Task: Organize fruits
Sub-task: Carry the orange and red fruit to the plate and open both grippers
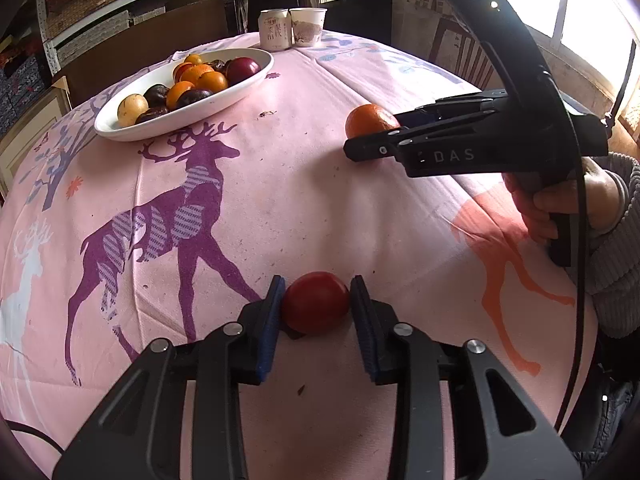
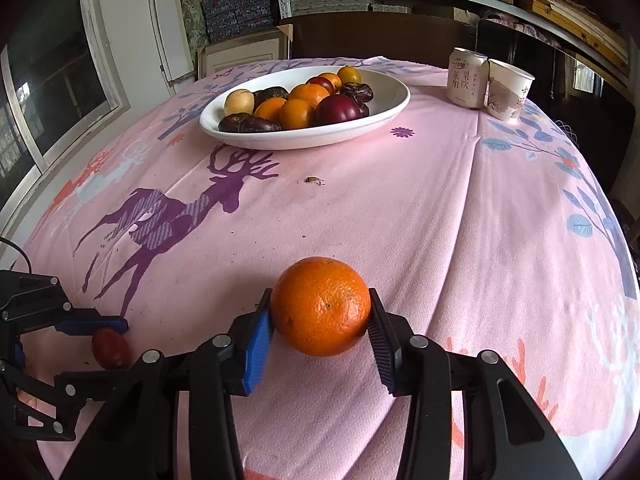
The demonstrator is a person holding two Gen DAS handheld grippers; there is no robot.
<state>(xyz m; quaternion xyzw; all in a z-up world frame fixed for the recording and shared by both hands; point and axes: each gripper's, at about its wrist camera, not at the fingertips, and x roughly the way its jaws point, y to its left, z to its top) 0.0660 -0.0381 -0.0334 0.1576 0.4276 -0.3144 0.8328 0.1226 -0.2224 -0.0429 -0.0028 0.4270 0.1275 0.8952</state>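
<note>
A white oval bowl (image 1: 240, 94) (image 2: 392, 110) holds several oranges, dark plums and other fruits at the far side of the pink tablecloth. My left gripper (image 1: 318, 292) has its blue pads against both sides of a red fruit (image 1: 316, 302) that rests on the cloth; the red fruit also shows in the right wrist view (image 2: 110, 347). My right gripper (image 2: 320, 304) has its pads against an orange (image 2: 321, 306) on the cloth; the orange shows partly hidden behind that gripper in the left wrist view (image 1: 370, 120).
A drink can (image 1: 274, 29) (image 2: 467, 78) and a paper cup (image 1: 307, 26) (image 2: 508, 90) stand at the table's far edge. A small scrap (image 2: 315, 180) lies mid-table. Shelves and a chair stand behind the table.
</note>
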